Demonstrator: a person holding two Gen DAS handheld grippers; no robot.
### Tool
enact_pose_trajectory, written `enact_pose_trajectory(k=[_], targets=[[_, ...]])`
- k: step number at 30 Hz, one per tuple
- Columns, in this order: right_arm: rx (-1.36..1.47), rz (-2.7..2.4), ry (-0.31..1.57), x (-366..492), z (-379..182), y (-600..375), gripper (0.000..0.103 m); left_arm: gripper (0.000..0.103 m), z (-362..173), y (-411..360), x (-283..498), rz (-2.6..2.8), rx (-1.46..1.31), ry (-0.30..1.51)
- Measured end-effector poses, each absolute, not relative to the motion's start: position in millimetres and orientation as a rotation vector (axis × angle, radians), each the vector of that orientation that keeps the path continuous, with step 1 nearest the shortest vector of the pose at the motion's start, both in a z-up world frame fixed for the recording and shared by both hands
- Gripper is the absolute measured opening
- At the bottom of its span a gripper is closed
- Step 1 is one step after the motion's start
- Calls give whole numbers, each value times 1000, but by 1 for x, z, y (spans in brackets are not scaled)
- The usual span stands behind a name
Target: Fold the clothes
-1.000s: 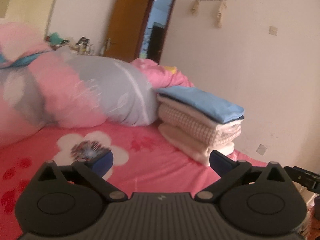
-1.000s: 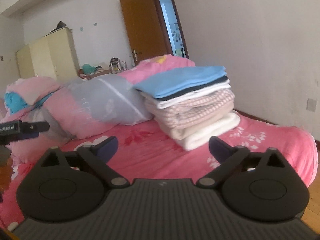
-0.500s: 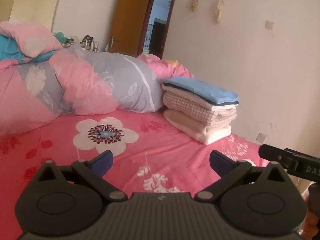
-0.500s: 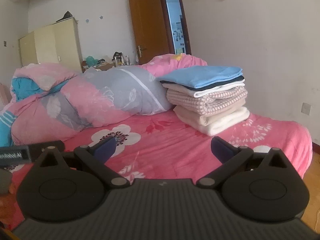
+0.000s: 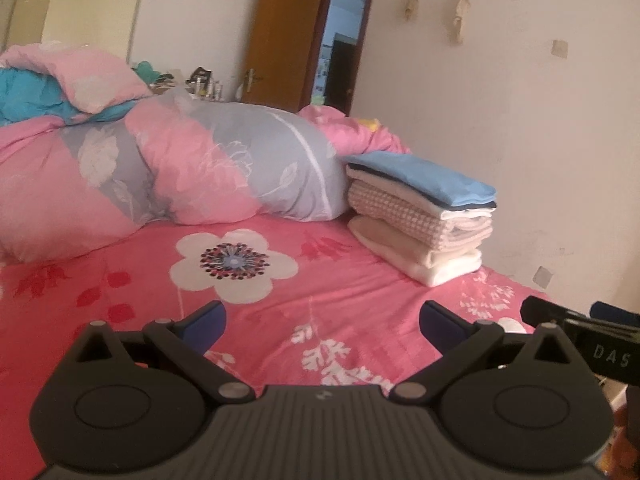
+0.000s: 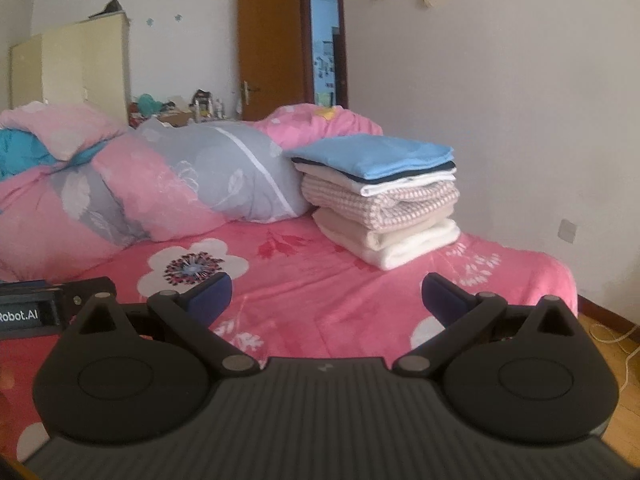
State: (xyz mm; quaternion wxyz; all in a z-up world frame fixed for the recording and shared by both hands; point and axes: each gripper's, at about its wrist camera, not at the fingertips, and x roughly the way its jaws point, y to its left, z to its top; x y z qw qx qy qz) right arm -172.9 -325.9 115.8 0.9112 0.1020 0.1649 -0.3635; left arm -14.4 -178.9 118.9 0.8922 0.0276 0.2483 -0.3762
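Note:
A stack of folded clothes [image 5: 424, 216] [image 6: 380, 200] sits at the far right of the pink bed, against a rolled quilt. Its top piece is light blue, with white, pink-checked and cream layers beneath. My left gripper [image 5: 322, 322] hovers open above the floral sheet [image 5: 280, 312], well short of the stack, nothing between its fingers. My right gripper [image 6: 326, 294] is also open and empty, over the sheet [image 6: 320, 288] in front of the stack. Each gripper's body shows at the edge of the other's view.
A rolled pink and grey quilt [image 5: 180, 176] fills the far side of the bed. The bed's right edge [image 6: 560, 280] drops to a wooden floor with a white cable [image 6: 616, 336]. A wall stands close on the right, an open door [image 6: 268, 44] behind.
Both grippers have pulled back from the stack, which now looks smaller and farther away. Both stayed open and empty. More of the floral sheet shows in front of them.

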Motion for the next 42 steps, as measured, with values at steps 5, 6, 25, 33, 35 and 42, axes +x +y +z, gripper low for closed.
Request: enact_pose_trajectory(k=[5,6,25,33,35,42], targets=[[194,-754,341,-174,113,-324,102,103,121,-183,-19,-747,79,520],[196,-754,341,-174,113,-324,102,103,121,-184,-20,-751,84,523],[241,-769,371,-173,104,-329,102,103,125,-188,-29,-776,137,475],[246,-770,376,-173,103,-331,102,103,129,-192,-32,-794,200,462],[242,-771,384,-172,103,-331,102,103,129,-192,-32,-807,206,470],[234,-766,397,-170,100,-330,102,103,130,-188,-29,-819,180,469]])
